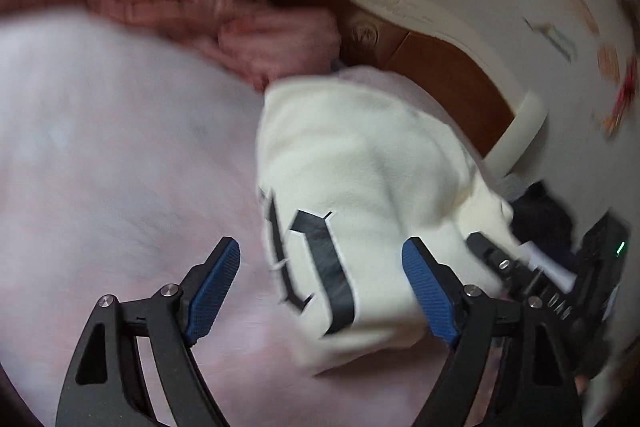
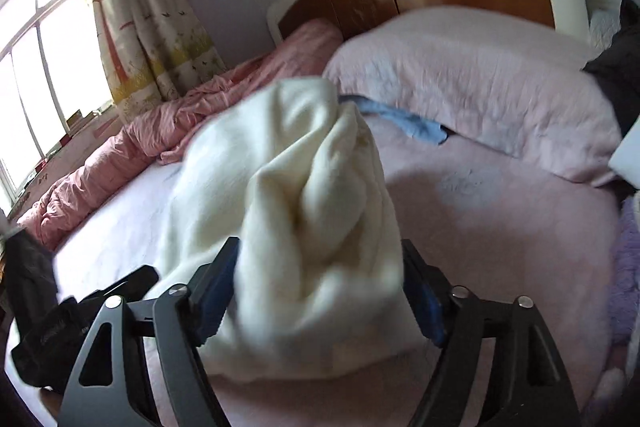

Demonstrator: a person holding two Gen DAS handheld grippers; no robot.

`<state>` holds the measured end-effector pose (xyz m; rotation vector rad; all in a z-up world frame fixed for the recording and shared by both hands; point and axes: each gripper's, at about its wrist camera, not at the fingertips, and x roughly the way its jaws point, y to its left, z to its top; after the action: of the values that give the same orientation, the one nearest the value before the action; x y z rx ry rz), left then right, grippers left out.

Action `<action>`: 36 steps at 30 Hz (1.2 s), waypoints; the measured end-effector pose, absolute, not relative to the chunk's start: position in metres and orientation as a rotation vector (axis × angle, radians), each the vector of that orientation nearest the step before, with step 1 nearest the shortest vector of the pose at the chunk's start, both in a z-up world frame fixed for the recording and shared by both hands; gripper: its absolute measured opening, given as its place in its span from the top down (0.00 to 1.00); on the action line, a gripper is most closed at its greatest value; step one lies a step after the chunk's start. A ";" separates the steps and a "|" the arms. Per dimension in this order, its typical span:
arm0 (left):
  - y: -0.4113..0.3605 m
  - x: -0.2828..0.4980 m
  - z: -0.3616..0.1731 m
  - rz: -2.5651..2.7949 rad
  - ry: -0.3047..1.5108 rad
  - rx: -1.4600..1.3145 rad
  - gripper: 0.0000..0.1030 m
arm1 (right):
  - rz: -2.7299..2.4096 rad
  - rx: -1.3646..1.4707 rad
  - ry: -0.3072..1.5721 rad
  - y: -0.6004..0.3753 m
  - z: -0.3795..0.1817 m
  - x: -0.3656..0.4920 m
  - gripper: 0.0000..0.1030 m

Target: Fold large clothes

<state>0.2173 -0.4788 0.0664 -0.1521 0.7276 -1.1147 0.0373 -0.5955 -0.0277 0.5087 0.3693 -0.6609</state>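
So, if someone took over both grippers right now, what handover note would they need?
Left gripper: open, jaws wide over the printed part of the cream sweatshirt, holding nothing.
Right gripper: jaws wide with a bunched cream fold between them; the blue pads look to flank it rather than pinch, so treat it as released.
The sweatshirt lies crumpled on the pink bed sheet, in front of the pillow.
Done: garment is on the bed.
Left: spread it flat, then fold.
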 end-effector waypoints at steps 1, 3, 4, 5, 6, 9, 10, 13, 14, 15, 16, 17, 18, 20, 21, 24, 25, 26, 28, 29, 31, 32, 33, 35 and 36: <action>-0.468 0.205 0.071 -1.077 0.668 -0.103 0.20 | -0.677 0.495 0.359 -0.587 -0.026 0.034 0.16; -0.437 0.178 0.073 -0.999 0.580 -0.038 0.20 | -0.718 0.460 0.335 -0.563 -0.022 0.023 0.15; -0.422 0.165 0.071 -0.963 0.541 0.002 0.19 | -0.732 0.437 0.324 -0.550 -0.020 0.019 0.15; -0.407 0.155 0.070 -0.927 0.503 0.048 0.16 | -0.739 0.418 0.313 -0.539 -0.020 0.016 0.13; -0.390 0.146 0.073 -0.899 0.474 0.060 0.15 | -0.737 0.401 0.305 -0.524 -0.020 0.012 0.10; -0.333 0.127 0.087 -0.807 0.365 0.043 0.00 | -0.697 0.347 0.281 -0.488 -0.015 0.008 0.00; -0.318 0.119 0.084 -0.775 0.335 0.084 0.00 | -0.690 0.312 0.270 -0.472 -0.012 0.006 0.00; -0.297 0.104 0.080 -0.733 0.331 0.151 0.00 | -0.713 0.228 0.192 -0.431 -0.005 -0.002 0.00; -0.290 0.103 0.082 -0.719 0.334 0.128 0.00 | -0.731 0.218 0.180 -0.419 -0.003 -0.004 0.00; -0.283 0.103 0.084 -0.702 0.322 0.102 0.00 | -0.724 0.218 0.183 -0.408 -0.002 -0.006 0.00; -0.275 0.101 0.086 -0.686 0.299 0.074 0.00 | -0.690 0.225 0.194 -0.398 -0.002 -0.009 0.00; -0.269 0.100 0.087 -0.679 0.278 0.052 0.00 | -0.662 0.228 0.210 -0.391 -0.003 -0.011 0.00; -0.263 0.097 0.088 -0.677 0.258 0.038 0.00 | -0.657 0.212 0.222 -0.382 -0.006 -0.012 0.00; -0.257 0.090 0.088 -0.680 0.222 0.038 0.00 | -0.705 0.134 0.233 -0.366 -0.012 -0.013 0.00; -0.256 0.088 0.088 -0.680 0.209 0.047 0.00 | -0.724 0.121 0.239 -0.363 -0.011 -0.012 0.00; -0.257 0.082 0.088 -0.671 0.179 0.070 0.00 | -0.715 0.135 0.234 -0.365 -0.011 -0.013 0.00; -0.257 0.081 0.089 -0.668 0.173 0.074 0.00 | -0.714 0.139 0.244 -0.365 -0.012 -0.012 0.00; -0.255 0.080 0.089 -0.669 0.169 0.076 0.00 | -0.712 0.145 0.253 -0.365 -0.013 -0.010 0.00; -0.256 0.081 0.090 -0.671 0.168 0.073 0.00 | -0.718 0.144 0.259 -0.371 -0.016 -0.008 0.00; -0.255 0.082 0.090 -0.671 0.169 0.070 0.00 | -0.717 0.136 0.257 -0.368 -0.015 -0.007 0.00; -0.254 0.084 0.090 -0.672 0.173 0.060 0.00 | -0.714 0.121 0.251 -0.368 -0.016 -0.008 0.00; -0.254 0.085 0.090 -0.673 0.177 0.057 0.00 | -0.711 0.119 0.248 -0.366 -0.017 -0.008 0.00; -0.254 0.086 0.090 -0.673 0.181 0.055 0.00 | -0.704 0.123 0.248 -0.366 -0.018 -0.009 0.00; -0.254 0.087 0.090 -0.674 0.189 0.055 0.00 | -0.683 0.152 0.257 -0.365 -0.019 -0.011 0.00; -0.255 0.088 0.090 -0.674 0.191 0.056 0.00 | -0.684 0.166 0.263 -0.366 -0.020 -0.012 0.00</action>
<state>0.0877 -0.2550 0.0902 0.0561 0.1908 -0.6736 -0.0123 -0.3661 -0.0203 0.1664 0.2635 -0.6835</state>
